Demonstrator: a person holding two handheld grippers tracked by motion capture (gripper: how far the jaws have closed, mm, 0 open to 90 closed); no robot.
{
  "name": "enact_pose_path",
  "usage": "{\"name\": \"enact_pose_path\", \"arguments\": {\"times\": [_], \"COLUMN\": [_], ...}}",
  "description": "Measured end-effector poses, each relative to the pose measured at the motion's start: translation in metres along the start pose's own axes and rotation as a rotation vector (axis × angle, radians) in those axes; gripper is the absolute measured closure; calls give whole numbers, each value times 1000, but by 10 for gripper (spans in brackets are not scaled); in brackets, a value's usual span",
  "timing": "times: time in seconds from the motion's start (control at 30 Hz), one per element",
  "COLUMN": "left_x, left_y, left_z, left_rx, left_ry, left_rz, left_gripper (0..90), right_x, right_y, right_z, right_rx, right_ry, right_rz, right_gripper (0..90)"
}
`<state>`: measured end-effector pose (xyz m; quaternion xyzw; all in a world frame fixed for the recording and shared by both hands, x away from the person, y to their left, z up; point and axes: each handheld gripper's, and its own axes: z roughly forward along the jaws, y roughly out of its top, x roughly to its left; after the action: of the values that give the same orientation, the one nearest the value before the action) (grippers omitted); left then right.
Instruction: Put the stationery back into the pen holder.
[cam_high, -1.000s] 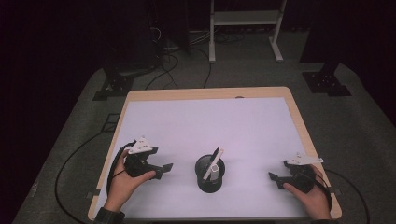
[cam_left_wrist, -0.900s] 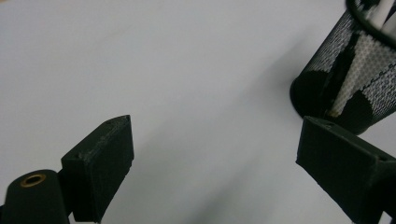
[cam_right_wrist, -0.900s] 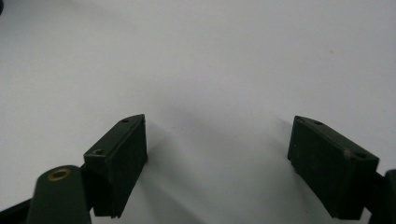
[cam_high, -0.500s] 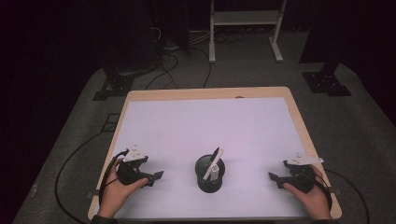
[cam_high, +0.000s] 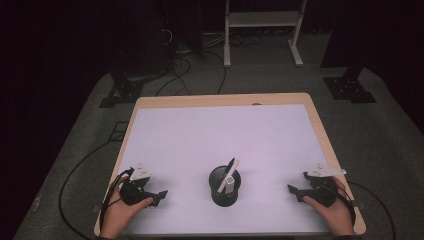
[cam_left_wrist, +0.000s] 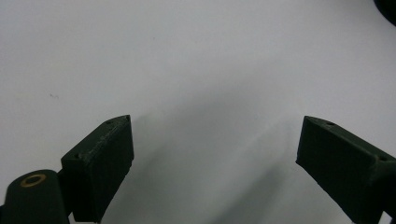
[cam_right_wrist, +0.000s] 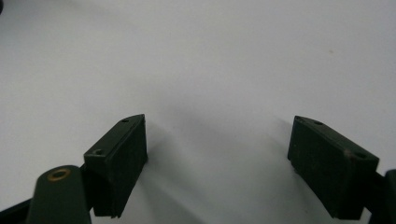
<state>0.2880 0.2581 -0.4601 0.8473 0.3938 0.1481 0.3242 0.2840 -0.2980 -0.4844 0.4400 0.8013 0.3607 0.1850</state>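
Both jaws wide and empty, left gripper (cam_high: 161, 194) and right gripper (cam_high: 292, 189) flank the round black plastic holder (cam_high: 224, 186) with slanted cards (cam_high: 229, 174); careless reach likely tips it.

Black round cup (cam_high: 224, 186) stands upright, mid-front of table, w/ a white-and-black flat stick (cam_high: 229, 173) leaning inside.
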Motion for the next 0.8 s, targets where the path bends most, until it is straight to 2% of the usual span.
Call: {"name": "enact_pose_path", "arguments": {"times": [0.1, 0.27, 0.37, 0.57, 0.73, 0.8], "left_x": [0, 2, 3, 3, 5, 4], "left_y": [-3, -8, -9, -13, -21, -21], "left_z": [1, 4, 4, 5, 5, 6], "left_rx": [6, 31, 23, -4, -69, -69], "left_ry": [0, 27, 24, 24, 16, 18], "left_rz": [-6, 4, -2, 12, 19, 20], "left_gripper": [105, 105, 97, 82, 64, 59], "right_x": [0, 0, 0, 0, 0, 0], "right_y": [0, 0, 0, 0, 0, 0], "right_z": [0, 0, 0, 0, 0, 0], "right_rx": [0, 0, 0, 0, 0, 0], "right_ry": [0, 0, 0, 0, 0, 0], "right_rz": [0, 0, 1, 0, 1, 0], "right_gripper": [187, 187, 187, 187, 187, 187]}}
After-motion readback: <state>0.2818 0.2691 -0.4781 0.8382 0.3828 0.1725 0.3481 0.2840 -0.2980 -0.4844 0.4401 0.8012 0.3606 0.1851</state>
